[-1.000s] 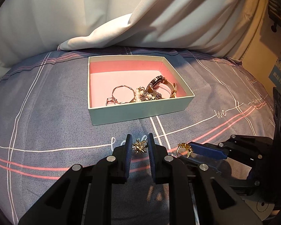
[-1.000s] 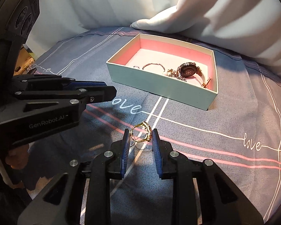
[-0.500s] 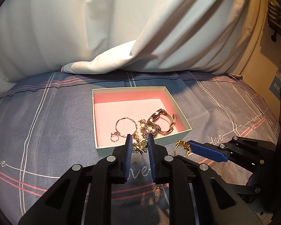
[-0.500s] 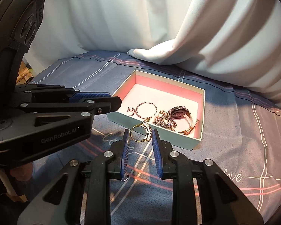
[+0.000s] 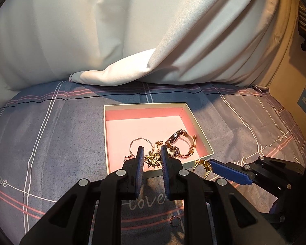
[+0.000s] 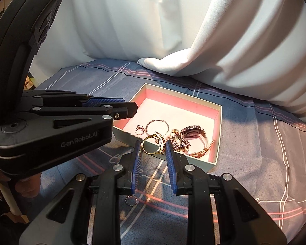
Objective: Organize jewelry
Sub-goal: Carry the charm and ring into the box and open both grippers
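1. Left tongs (image 5: pixel 151 159) clamped on a gold brooch (image 5: pixel 152 159), hanging above the near wall of the box (image 5: pixel 144 106).
2. Right tongs (image 6: pixel 152 147) pinching a gold ring (image 6: pixel 152 145) by its band, just short of the box.
3. Both light, stiff, slick (prongs probably snag the pile inside); best gripped across flat sides.
4. Small ring (image 6: pixel 130 200) left on the bed (image 5: pixel 51 134).

A bed spread with a grey-blue sheet (image 5: pixel 51 134), crossed by white and pink lines and scripted "love", is carrying everything here. A shallow rectangular cardboard box (image 5: pixel 202 134), pale green outside and pink inside, is sitting directly on it. A small thin metal ring (image 6: pixel 131 200) is lying loose on the sheet, apart from the box. White draped fabric (image 5: pixel 116 77) is spilling onto the far edge.
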Motion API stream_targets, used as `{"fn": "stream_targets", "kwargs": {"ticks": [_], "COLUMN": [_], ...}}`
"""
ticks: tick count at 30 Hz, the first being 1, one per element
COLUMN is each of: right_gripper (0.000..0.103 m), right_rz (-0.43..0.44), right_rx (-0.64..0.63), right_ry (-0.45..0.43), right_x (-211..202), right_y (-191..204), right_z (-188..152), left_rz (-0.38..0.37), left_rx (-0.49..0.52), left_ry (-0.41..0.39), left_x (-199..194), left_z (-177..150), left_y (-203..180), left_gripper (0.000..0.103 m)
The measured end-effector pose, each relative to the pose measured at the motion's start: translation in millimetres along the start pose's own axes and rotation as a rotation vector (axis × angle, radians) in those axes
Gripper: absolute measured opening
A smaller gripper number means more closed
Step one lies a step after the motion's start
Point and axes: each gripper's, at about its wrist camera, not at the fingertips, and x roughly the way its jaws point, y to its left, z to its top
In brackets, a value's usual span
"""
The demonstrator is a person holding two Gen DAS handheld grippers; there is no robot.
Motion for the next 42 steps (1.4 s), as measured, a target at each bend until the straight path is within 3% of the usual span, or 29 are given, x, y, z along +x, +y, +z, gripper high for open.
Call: {"fn": "stream_targets", "kwargs": {"ticks": [10,26,42], "right_gripper": [0.025,0.025,0.025], "right_rz": [0.007,-0.049,-0.047], "right_rx": [0.007,0.016,0.028], "right_ry": [0.010,0.009,0.041], "right_x": [8.5,45.0,57.3], "right_y": [-5.8,-37.1,-48.3], "right_z": [3.7,54.0,52.3], "left_rz": [0.013,0.048,0.052], "left_rx": [-0.022,-0.039,-0.047], "left_ry": [0.011,0.019,0.060], "left_x": [11.3,40.3,61.4], "left_z": [10.3,61.3,67.1], "left_y": [1.3,4.3,2.1], "left_gripper": [0.016,0.016,0.016]}}
